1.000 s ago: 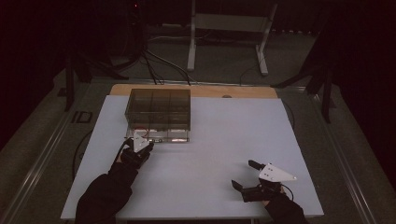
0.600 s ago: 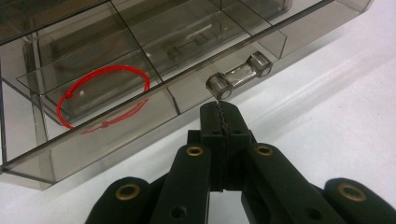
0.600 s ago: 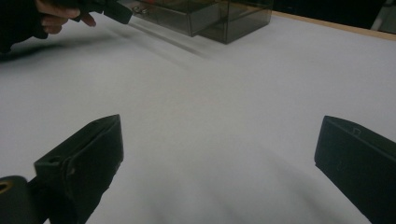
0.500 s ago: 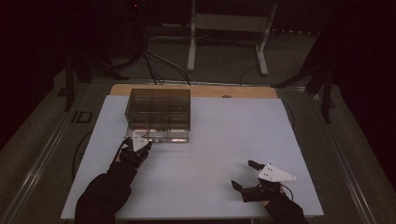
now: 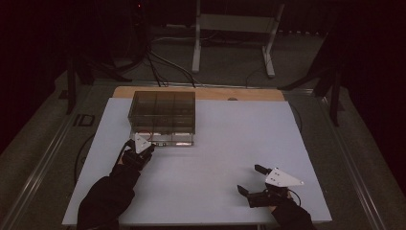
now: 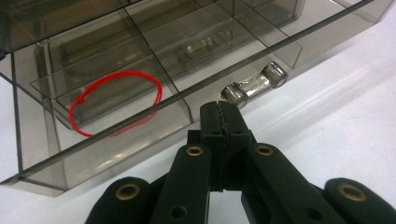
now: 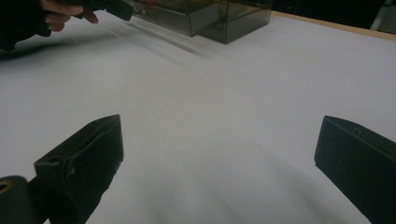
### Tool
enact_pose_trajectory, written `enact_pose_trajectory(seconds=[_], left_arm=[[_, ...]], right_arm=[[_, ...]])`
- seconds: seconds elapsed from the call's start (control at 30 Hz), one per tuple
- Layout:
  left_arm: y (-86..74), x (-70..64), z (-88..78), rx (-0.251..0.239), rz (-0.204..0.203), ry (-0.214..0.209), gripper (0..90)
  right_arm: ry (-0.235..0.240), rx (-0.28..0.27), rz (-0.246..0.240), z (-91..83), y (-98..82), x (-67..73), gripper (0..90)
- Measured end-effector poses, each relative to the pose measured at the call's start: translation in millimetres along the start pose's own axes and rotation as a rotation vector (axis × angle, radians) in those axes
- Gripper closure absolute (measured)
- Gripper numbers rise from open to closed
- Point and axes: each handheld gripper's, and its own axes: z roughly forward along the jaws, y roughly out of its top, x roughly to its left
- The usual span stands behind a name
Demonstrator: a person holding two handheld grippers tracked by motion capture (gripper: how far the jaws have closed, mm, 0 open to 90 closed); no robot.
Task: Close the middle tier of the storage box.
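Left gripper [image 6: 226, 122], jaws closed and empty, points at a fuse [image 6: 253, 85] lying against the box [image 5: 163, 117] front wall, probably lined up to grab it. Right gripper [image 5: 252, 179] open, parked near the table's [image 5: 230, 143] near-right corner.

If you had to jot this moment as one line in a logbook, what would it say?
left gripper: shut, empty, at front wall of clear box | red loop: inside box | glass tube: by tips | right gripper: open, idle
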Motion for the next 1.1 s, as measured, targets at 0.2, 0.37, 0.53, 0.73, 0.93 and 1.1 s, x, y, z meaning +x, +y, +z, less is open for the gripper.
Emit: enact_pose_trajectory(seconds=[0.2,0.37,0.53,0.73,0.93,1.1], left_arm=[[0.2,0.4,1.8,0.004,0.001,0.003,90.0],[-0.4,0.9,2.7,0.003,-0.004,0.003,90.0],[-0.5,0.2,3.7,0.003,-0.002,0.011,90.0],[1.6,1.0,4.8,0.001,-0.004,0.013,90.0],[1.4,1.7,5.7,0.002,-0.006,0.013,90.0],[1.4,2.3,6.0,-0.001,-0.007,0.012,90.0]], right_arm=[[0.0,0.0,-0.002,0.1,-0.1,-0.2,1.3],[0.0,0.0,-0.002,-0.1,0.1,0.1,1.3],[0.0,-0.004,-0.002,-0.1,0.3,0.3,1.3],[0.0,-0.002,-0.003,-0.2,0.2,0.2,1.3],[0.0,-0.001,-0.002,-0.3,0.0,0.0,1.3],[0.0,-0.007,-0.002,-0.6,0.4,0.0,1.3]])
